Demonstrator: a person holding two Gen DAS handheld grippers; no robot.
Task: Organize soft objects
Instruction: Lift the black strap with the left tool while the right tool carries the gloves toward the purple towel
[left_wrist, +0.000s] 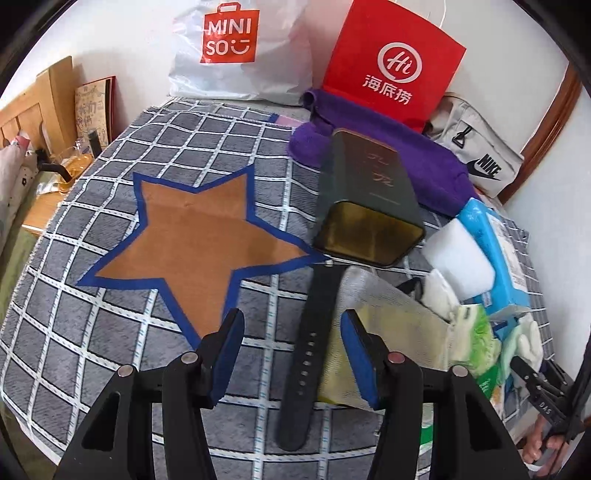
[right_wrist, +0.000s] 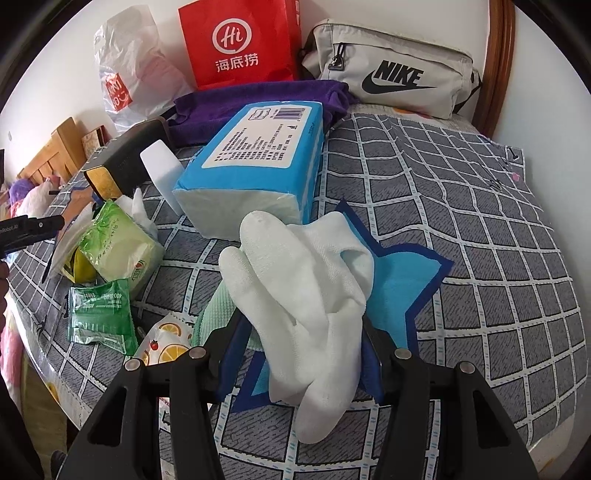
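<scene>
My right gripper (right_wrist: 301, 356) is shut on a bundle of white socks (right_wrist: 306, 280), held over a blue star patch (right_wrist: 402, 280) on the checked blanket (right_wrist: 480, 229). A mint-green cloth (right_wrist: 216, 310) lies under the socks at the left. My left gripper (left_wrist: 294, 356) is open low over the blanket. A black watch strap (left_wrist: 308, 343) lies flat between its fingers and neither pad touches it. A beige cloth pouch (left_wrist: 399, 314) rests against the right finger (left_wrist: 360, 360). The brown star patch (left_wrist: 199, 236) lies ahead to the left.
A dark tin box (left_wrist: 365, 199), purple towel (left_wrist: 373, 155), blue tissue pack (right_wrist: 255, 162), white foam block (right_wrist: 162, 170) and green tissue packs (right_wrist: 118, 243) crowd the blanket's middle. A red paper bag (right_wrist: 240, 40), Nike pouch (right_wrist: 391, 74) and Miniso bag (left_wrist: 236, 48) line the wall.
</scene>
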